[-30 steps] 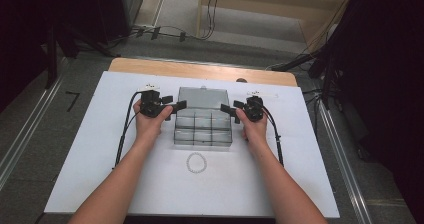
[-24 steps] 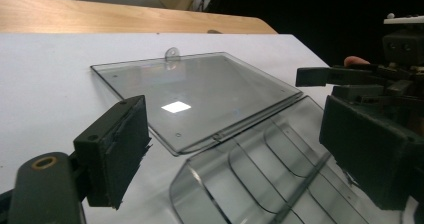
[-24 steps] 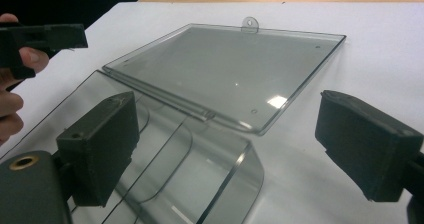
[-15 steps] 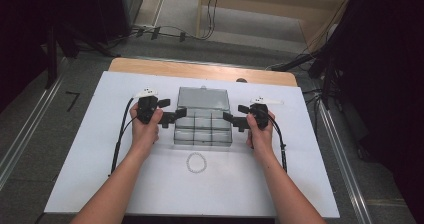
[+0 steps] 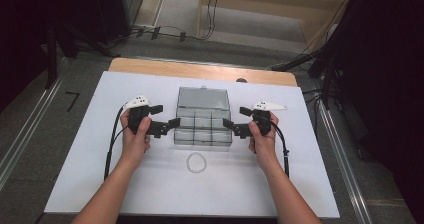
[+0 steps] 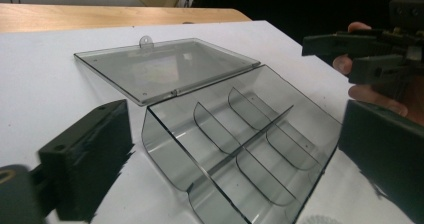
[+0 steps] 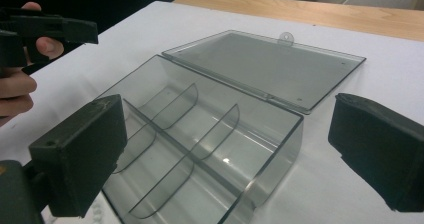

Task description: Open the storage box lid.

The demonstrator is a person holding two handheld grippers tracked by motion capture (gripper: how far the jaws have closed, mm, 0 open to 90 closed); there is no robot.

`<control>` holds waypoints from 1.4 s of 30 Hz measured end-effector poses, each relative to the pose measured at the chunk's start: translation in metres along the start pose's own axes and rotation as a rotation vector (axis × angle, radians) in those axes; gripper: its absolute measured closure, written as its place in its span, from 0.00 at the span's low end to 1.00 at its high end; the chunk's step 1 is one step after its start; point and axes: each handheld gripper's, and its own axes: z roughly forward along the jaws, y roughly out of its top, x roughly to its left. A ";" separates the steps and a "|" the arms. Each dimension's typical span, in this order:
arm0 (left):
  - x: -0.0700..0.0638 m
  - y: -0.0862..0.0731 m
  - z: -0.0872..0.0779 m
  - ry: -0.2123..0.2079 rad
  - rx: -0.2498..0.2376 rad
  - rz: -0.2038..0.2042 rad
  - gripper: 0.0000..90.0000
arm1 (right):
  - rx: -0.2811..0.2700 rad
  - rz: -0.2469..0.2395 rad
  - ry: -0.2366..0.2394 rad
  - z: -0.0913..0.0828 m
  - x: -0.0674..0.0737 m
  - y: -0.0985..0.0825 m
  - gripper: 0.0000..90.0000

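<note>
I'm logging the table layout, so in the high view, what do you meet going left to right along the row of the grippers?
Left gripper → clear compartment box with its lid open → right gripper.

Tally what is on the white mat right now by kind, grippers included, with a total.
Clear divided box, lid open flat: 1
Bead bracelet: 1
Grippers, both open and holding nothing: 2, the left gripper and the right gripper
Total: 4
</note>
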 end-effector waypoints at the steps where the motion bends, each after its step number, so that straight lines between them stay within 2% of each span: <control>1: -0.001 -0.001 -0.001 -0.003 0.000 0.002 0.00 | 0.000 -0.003 0.002 -0.001 0.002 0.000 0.01; 5: -0.007 -0.003 -0.008 -0.002 0.003 0.018 0.00 | 0.004 -0.029 0.027 -0.006 0.007 -0.003 0.00; 9: -0.012 -0.007 -0.015 0.000 -0.002 0.030 0.00 | 0.009 -0.052 0.029 -0.009 0.013 -0.005 0.00; 11: -0.013 -0.009 -0.019 -0.011 -0.007 0.024 0.00 | 0.009 -0.058 0.029 -0.012 0.015 -0.007 0.00; 14: -0.015 -0.011 -0.025 -0.018 -0.013 0.021 0.00 | 0.009 -0.061 0.028 -0.016 0.019 -0.010 0.00; 17: -0.018 -0.014 -0.030 -0.006 0.001 0.044 0.00 | 0.014 -0.066 0.042 -0.018 0.021 -0.014 0.00; 27: -0.025 -0.026 -0.042 0.001 0.004 0.067 0.00 | 0.030 -0.085 0.053 -0.027 0.034 -0.024 0.00; 36: -0.027 -0.040 -0.054 0.008 0.000 0.066 0.00 | 0.052 -0.097 0.066 -0.031 0.047 -0.031 0.00; 42: -0.028 -0.052 -0.063 0.016 0.006 0.078 0.00 | 0.054 -0.105 0.109 -0.034 0.056 -0.029 0.00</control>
